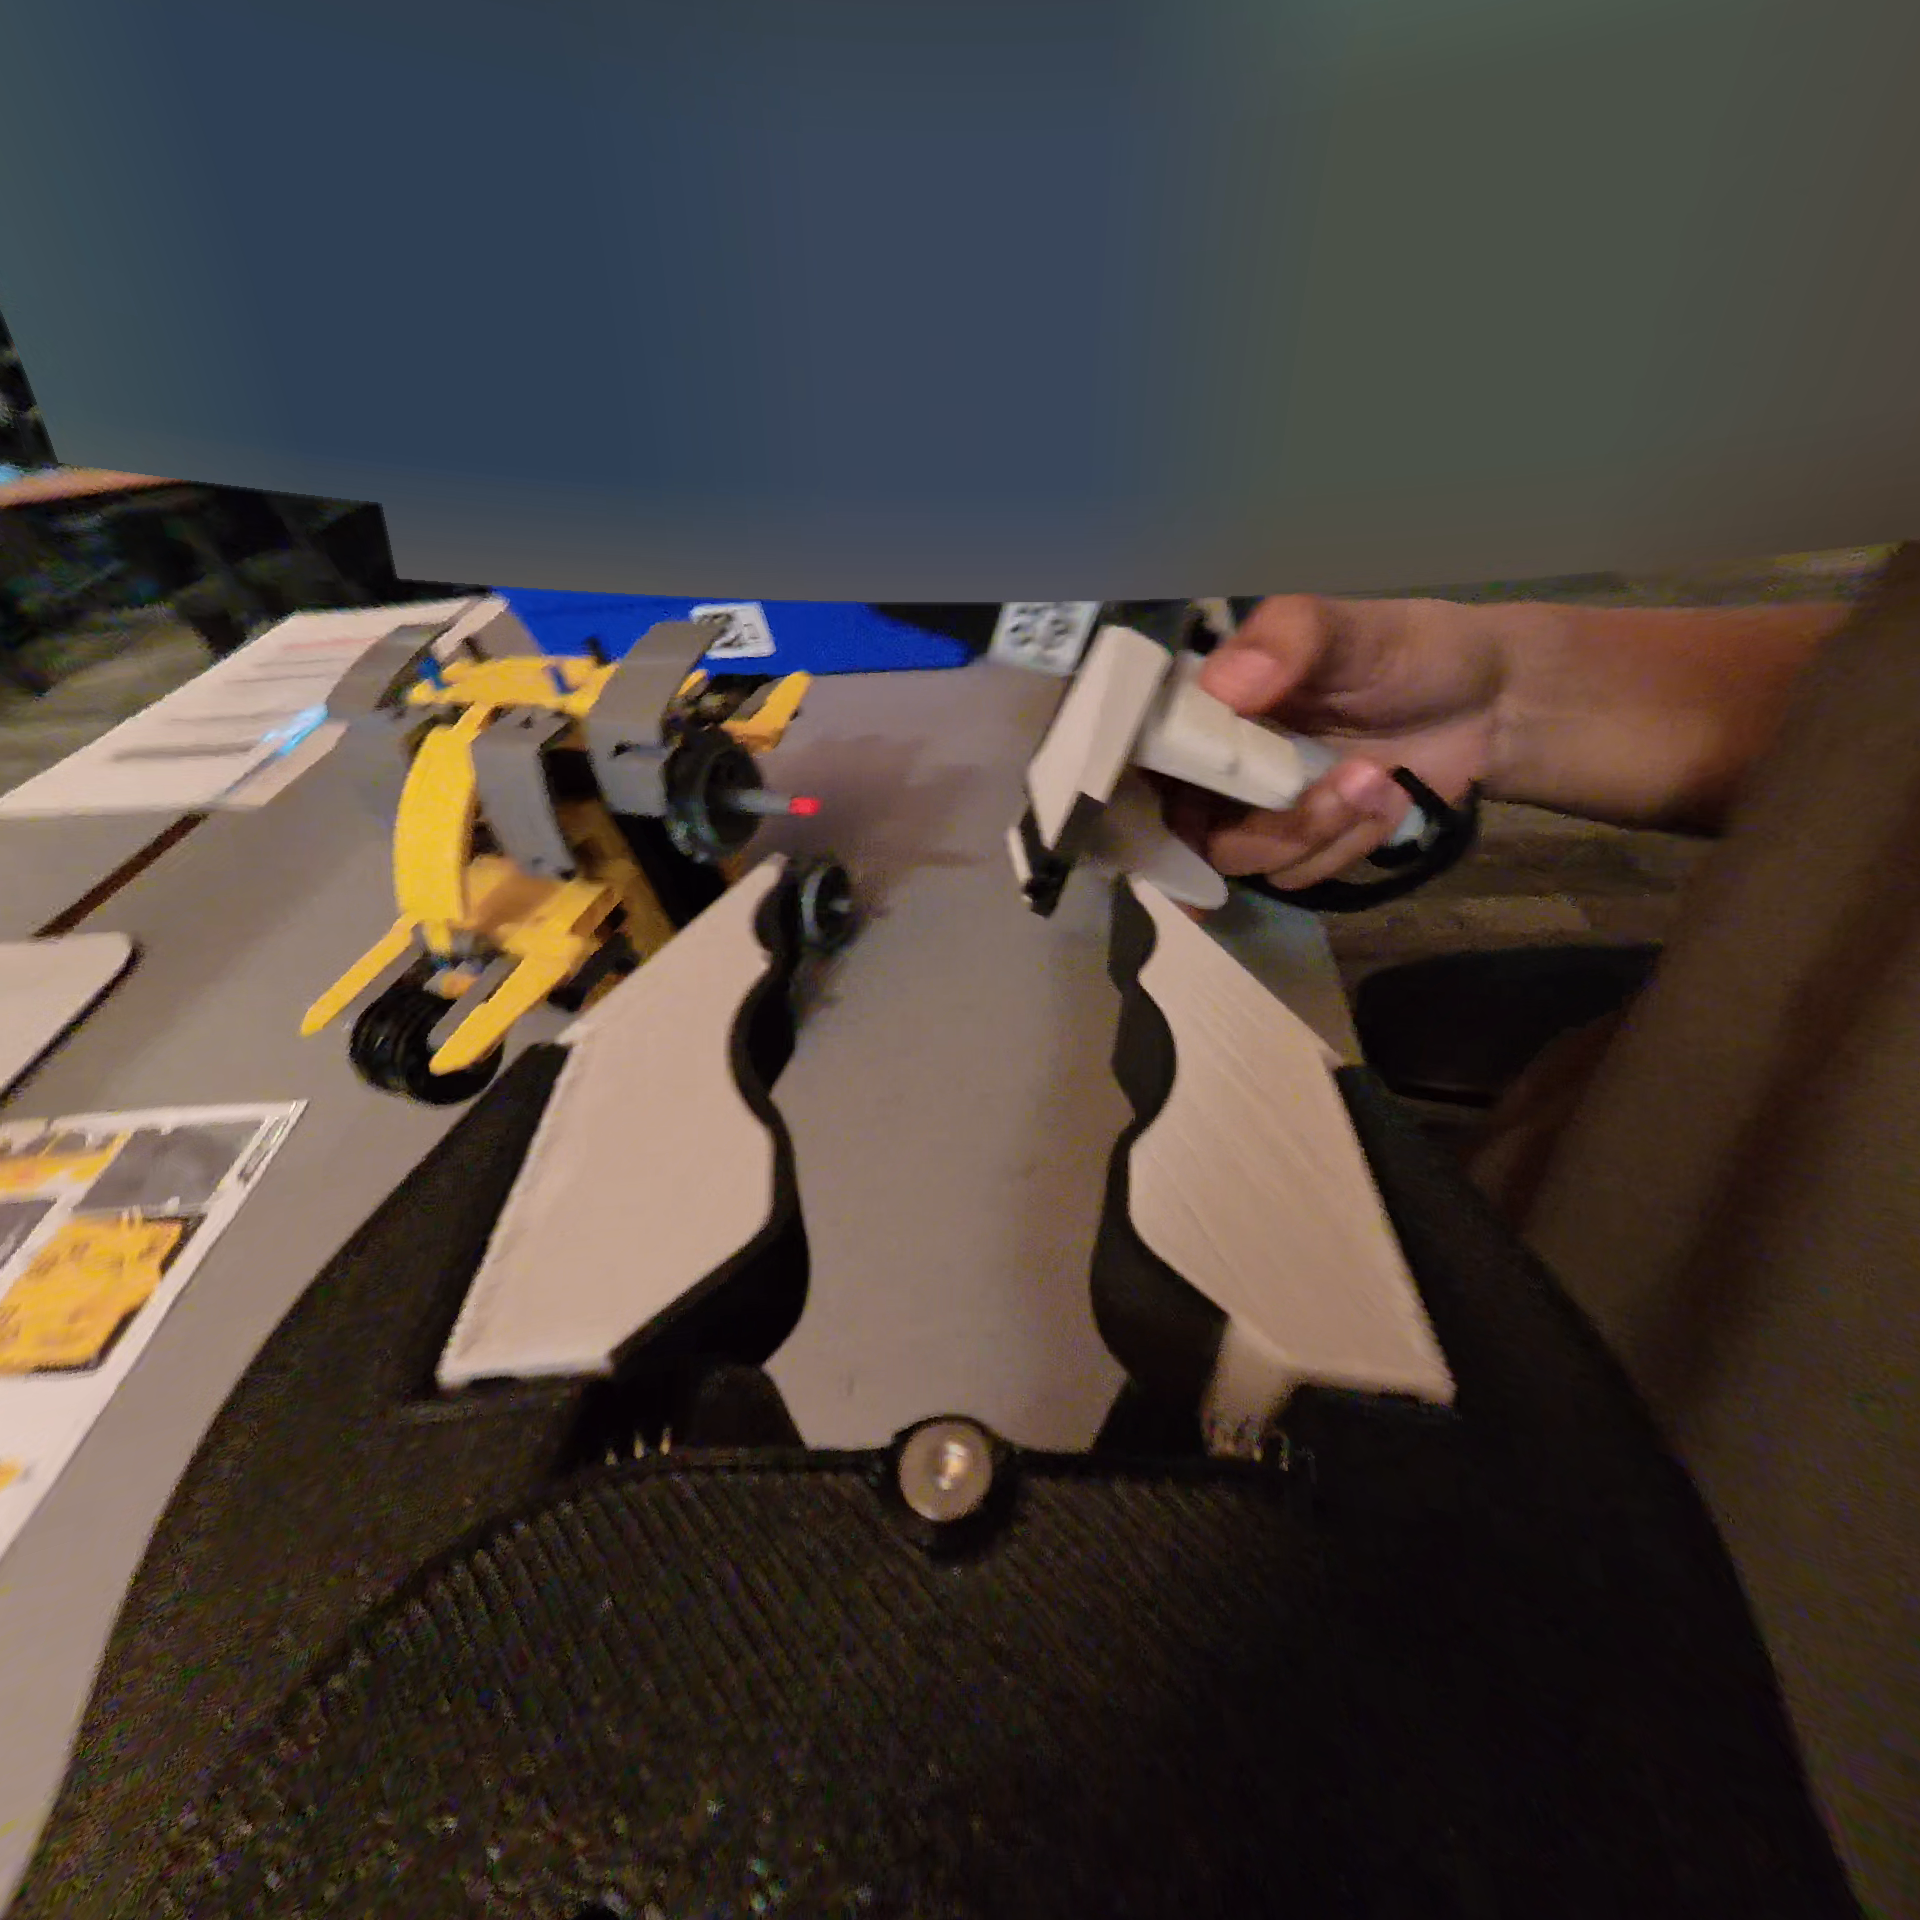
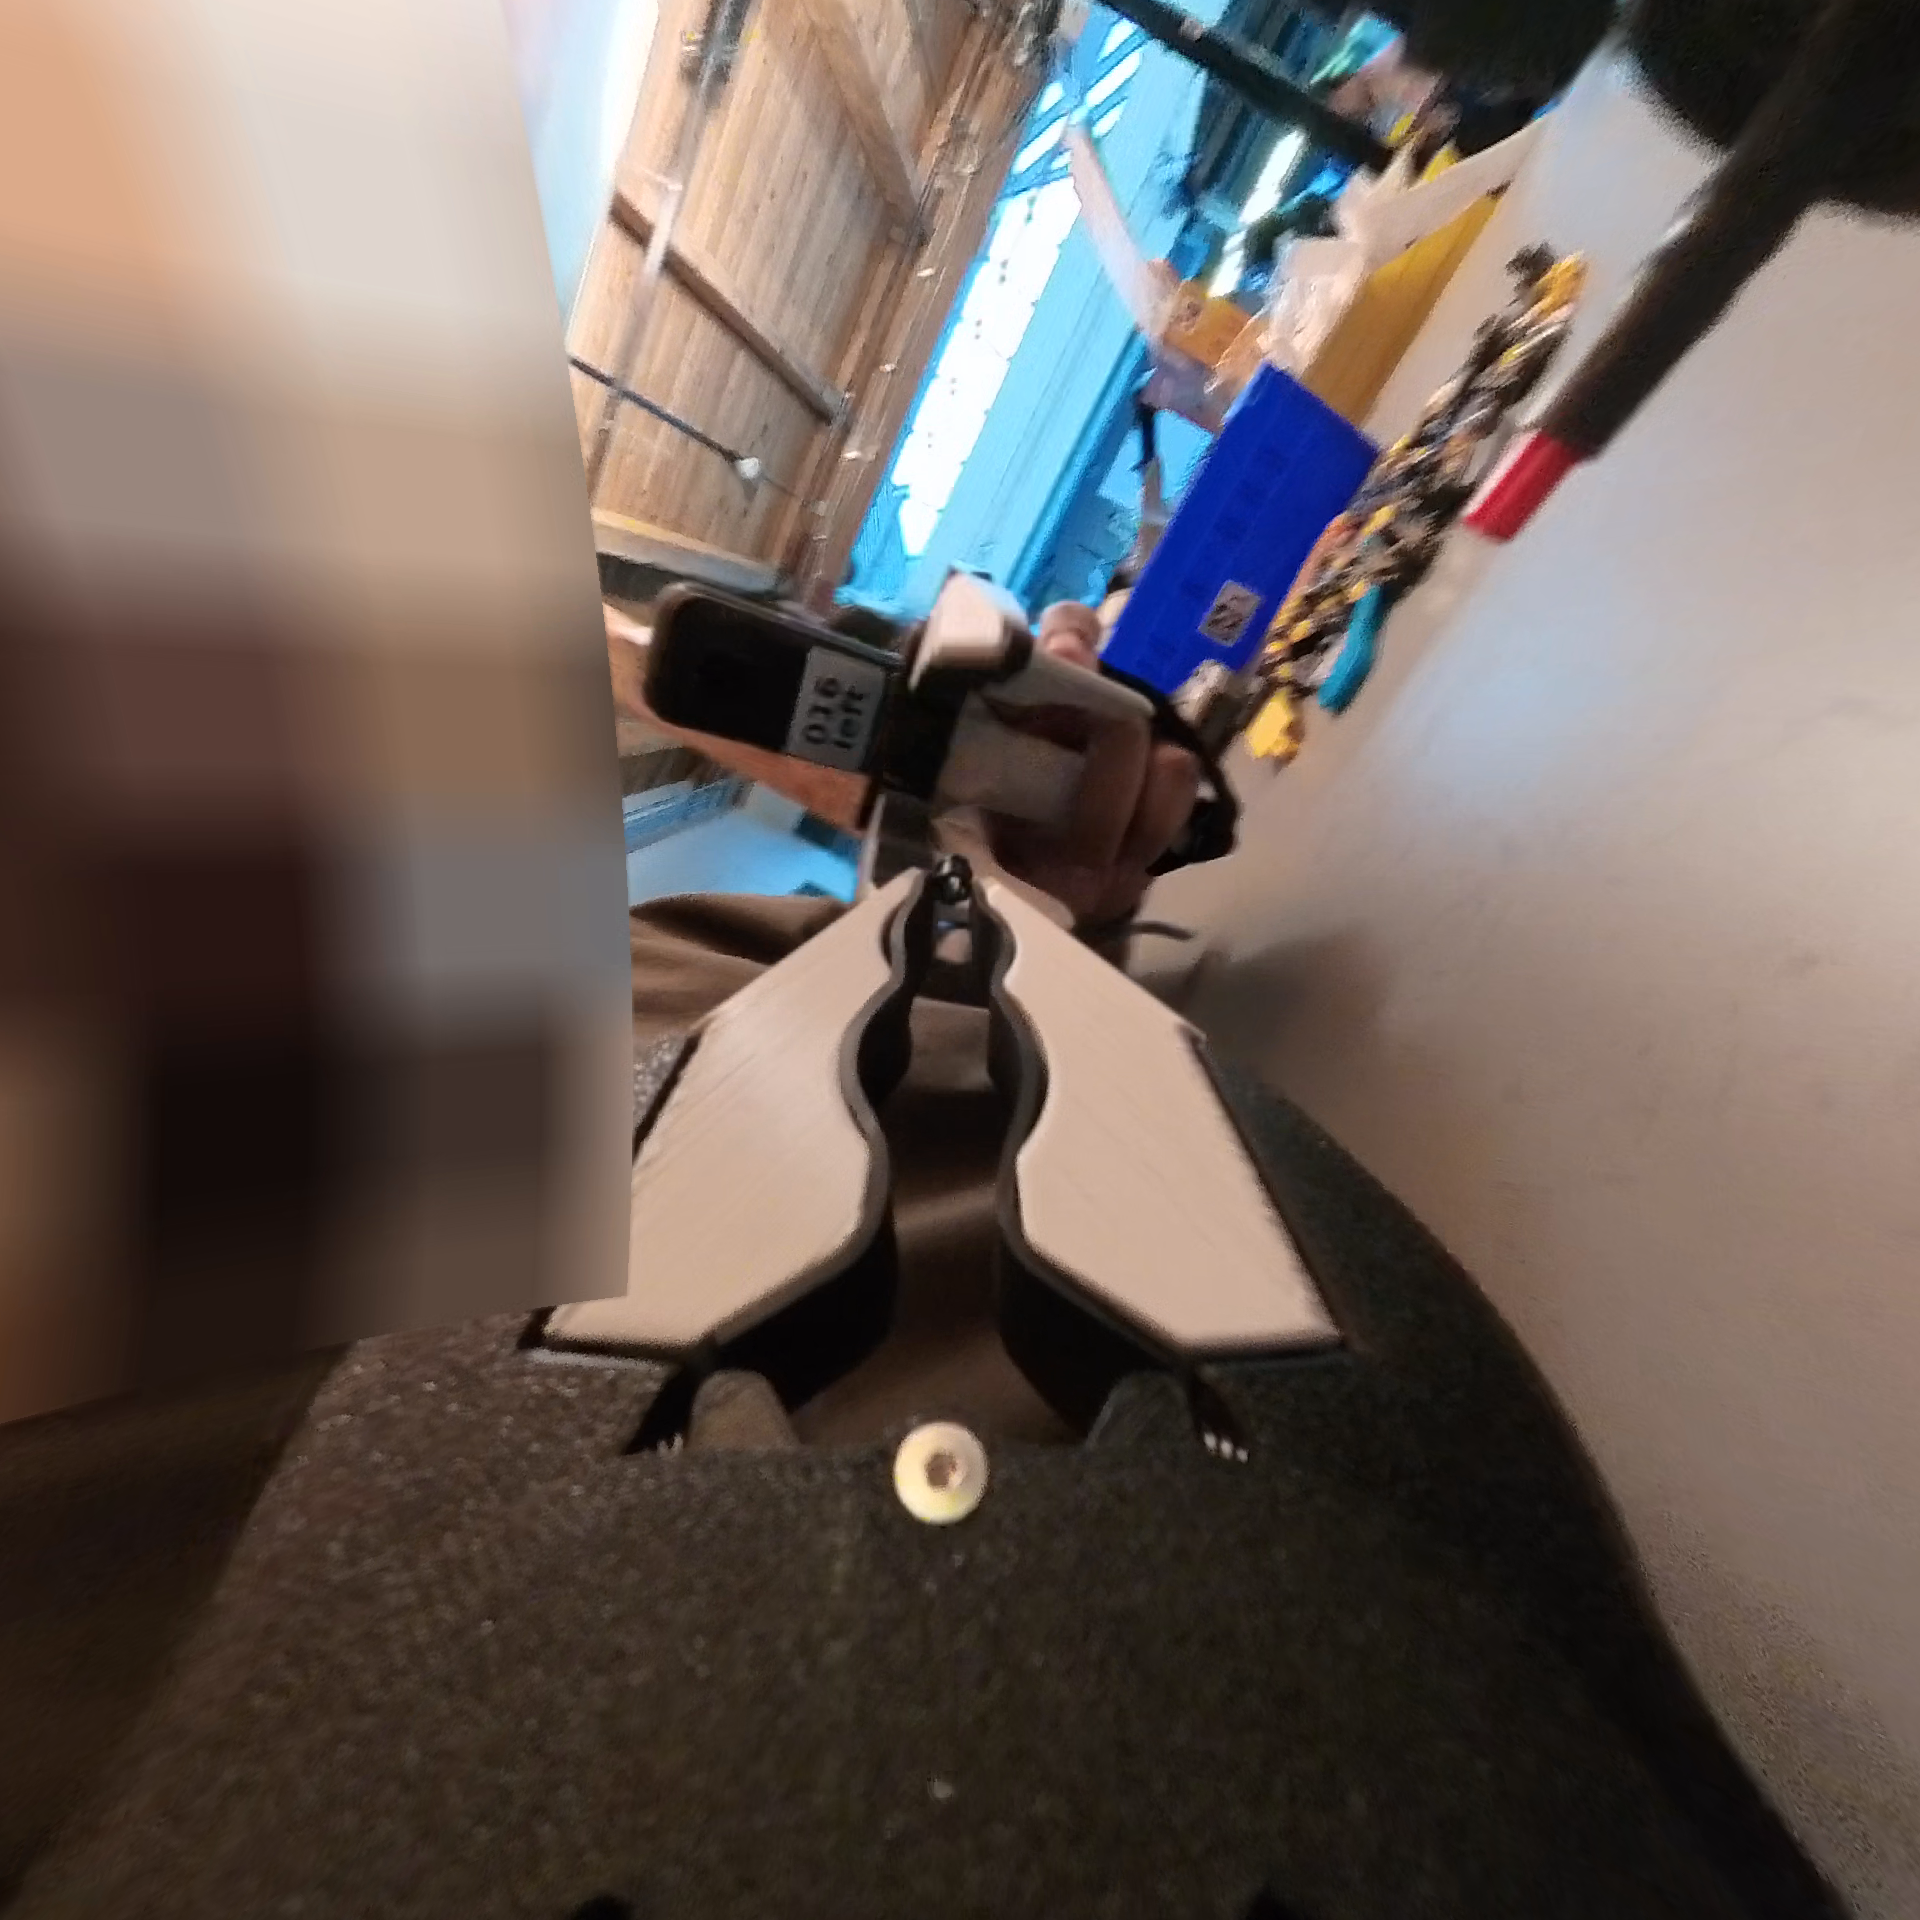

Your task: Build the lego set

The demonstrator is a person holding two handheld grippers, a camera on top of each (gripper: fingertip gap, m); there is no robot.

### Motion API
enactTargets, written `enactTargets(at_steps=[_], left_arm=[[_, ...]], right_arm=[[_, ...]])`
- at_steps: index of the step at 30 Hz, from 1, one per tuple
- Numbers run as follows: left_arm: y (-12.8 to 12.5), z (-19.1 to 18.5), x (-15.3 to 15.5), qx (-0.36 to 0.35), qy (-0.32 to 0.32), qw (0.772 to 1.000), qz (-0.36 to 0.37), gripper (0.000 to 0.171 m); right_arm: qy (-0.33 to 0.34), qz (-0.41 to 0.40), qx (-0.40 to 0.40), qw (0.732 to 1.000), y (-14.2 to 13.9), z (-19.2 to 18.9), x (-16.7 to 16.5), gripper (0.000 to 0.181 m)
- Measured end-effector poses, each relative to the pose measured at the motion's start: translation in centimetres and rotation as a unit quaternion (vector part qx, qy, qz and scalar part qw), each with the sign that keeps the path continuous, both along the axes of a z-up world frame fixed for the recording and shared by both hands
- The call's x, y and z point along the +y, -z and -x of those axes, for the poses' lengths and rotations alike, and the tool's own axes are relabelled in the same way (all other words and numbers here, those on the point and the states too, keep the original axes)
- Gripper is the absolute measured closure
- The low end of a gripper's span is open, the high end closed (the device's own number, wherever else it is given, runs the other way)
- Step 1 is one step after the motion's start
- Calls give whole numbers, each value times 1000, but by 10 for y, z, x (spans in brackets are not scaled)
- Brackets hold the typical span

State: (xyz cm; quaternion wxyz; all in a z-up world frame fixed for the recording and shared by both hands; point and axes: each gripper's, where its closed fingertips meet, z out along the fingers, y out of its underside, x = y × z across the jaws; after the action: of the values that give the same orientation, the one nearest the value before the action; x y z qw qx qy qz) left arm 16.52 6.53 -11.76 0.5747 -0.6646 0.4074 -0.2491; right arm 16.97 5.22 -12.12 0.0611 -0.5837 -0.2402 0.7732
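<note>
The small black wheel hub (image 1: 824,906) lies on the grey worktop (image 1: 935,1091) at mid-frame in the left wrist view, just beside the tip of the left hand-held gripper (image 1: 940,894)'s left finger, whose jaws stand wide apart with nothing between them, probably so they can straddle the piece. Up and left of it sits the yellow-and-grey brick-built vehicle model (image 1: 530,831) with black tyres, its grey axle with a red tip (image 1: 774,803) pointing toward the hub. Printed instruction sheets (image 1: 114,1247) lie at the lower left. At right of centre, a bare hand (image 1: 1361,727) tilts the right hand-held gripper (image 1: 1044,878) down over the worktop. The right wrist view, rolled sideways, shows what the left cannot: the right hand-held gripper (image 2: 951,894) nearly closed, pinching a tiny black part (image 2: 948,871) at its tips (too small to identify). It also shows a blue bin (image 2: 1236,540) and the red axle tip (image 2: 1519,486) at upper right.
</note>
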Motion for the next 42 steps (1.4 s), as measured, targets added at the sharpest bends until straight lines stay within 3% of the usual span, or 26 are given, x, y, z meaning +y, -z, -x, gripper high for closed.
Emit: enactTargets(at_steps=[1,4,6,12,16,18,22,30,31,32,33,35,39,42], left_arm=[[4,3,7,-2,-18,1000,15,106],[24,7,23,11,-34,997,68,95],[42,9,36,45,-45,994,93,92],[93,7,74,177,-53,974,128,87],[106,3,89,216,-29,969,120,89],[108,-2,89,213,-6,969,125,93],[109,-7,87,210,20,969,129,109],[108,-9,82,234,42,968,78,122],[108,-8,80,238,44,968,73,134],[109,-8,77,240,50,967,72,163],[108,-8,76,241,50,967,60,171],[107,-7,79,250,30,967,35,171],[110,-6,83,262,13,964,33,152],[107,-4,90,237,-2,969,66,123]], right_arm=[[26,-30,-27,999,8,0,5,176],[120,-143,-124,974,34,-6,26,175],[184,-223,-188,939,47,-14,41,175],[301,-440,-327,780,57,-31,71,175],[323,-535,-386,679,61,-38,82,175],[328,-565,-395,647,60,-37,83,175],[324,-603,-400,610,60,-31,84,175],[279,-683,-428,522,74,-25,94,175],[272,-692,-429,513,76,-25,94,175],[265,-699,-430,507,78,-24,93,175],[259,-704,-429,503,79,-23,92,175],[252,-714,-425,496,80,-21,89,174],[251,-723,-427,482,81,-22,87,174],[254,-719,-429,484,80,-25,86,175]])
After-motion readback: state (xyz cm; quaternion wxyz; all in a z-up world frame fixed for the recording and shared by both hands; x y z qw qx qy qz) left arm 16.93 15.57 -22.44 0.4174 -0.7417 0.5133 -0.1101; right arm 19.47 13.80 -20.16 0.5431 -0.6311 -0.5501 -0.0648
